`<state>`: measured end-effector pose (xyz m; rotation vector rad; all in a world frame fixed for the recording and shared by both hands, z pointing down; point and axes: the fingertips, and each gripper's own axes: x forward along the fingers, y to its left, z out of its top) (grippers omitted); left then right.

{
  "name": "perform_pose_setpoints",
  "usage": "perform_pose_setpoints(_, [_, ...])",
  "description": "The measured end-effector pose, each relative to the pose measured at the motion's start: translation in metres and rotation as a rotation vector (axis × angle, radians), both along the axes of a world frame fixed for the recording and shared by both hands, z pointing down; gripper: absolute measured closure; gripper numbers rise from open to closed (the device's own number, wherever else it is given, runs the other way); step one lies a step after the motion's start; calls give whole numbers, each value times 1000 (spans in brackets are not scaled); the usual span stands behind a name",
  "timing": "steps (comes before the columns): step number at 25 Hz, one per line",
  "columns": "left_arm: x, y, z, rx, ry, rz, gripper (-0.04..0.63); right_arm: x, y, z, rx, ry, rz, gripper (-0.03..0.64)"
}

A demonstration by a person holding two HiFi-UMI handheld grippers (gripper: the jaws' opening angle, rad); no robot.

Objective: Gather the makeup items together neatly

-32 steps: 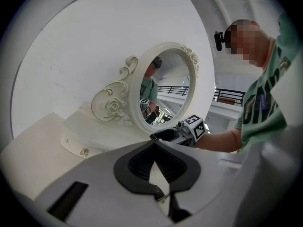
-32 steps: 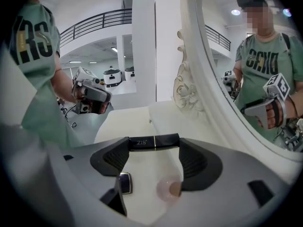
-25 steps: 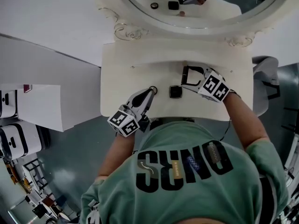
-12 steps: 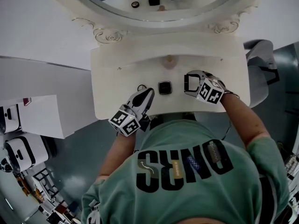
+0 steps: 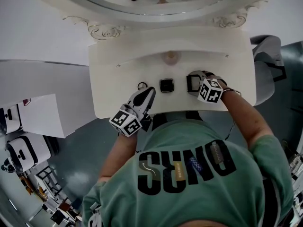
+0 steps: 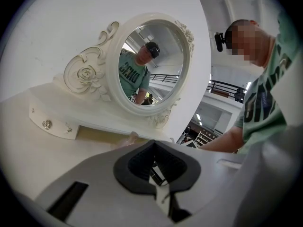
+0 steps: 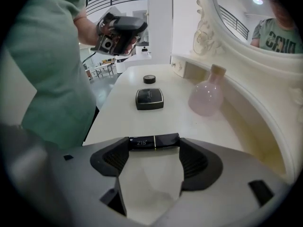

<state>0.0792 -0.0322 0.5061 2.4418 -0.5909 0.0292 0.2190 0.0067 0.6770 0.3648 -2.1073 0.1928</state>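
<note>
- Gripping black tube (image 7: 154, 141) end to end: right gripper (image 5: 193, 83), jaws partly apart, near square compact (image 5: 166, 85) on vanity top (image 5: 118, 98).
- Left gripper (image 6: 154, 171) jaws pressed together, empty, near round pot (image 5: 142, 85).

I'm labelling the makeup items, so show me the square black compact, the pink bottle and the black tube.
square black compact (image 7: 149, 99), right gripper view, centre of its lid.
pink bottle (image 7: 206, 98), right gripper view, its round belly.
black tube (image 7: 155, 141), right gripper view, middle of its side.

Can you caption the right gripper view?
Right gripper clamps a black tube; a compact and pink bottle sit ahead.
</note>
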Motion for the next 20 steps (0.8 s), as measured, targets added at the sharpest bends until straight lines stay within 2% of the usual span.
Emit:
perform_pose_setpoints(7, [2, -1, 6, -9, -2, 9, 597, -1, -1, 2, -30, -30, 9, 290])
perform_pose_setpoints(12, [0, -8, -7, 18, -2, 13, 597, -4, -1, -15, -27, -59, 22, 281])
perform_pose_setpoints(16, [-4, -16, -28, 48, 7, 3, 597, -2, -16, -54, 29, -133, 113, 281])
perform_pose_setpoints(20, [-11, -21, -55, 97, 18, -7, 597, 3, -35, -111, 80, -272, 256, 281])
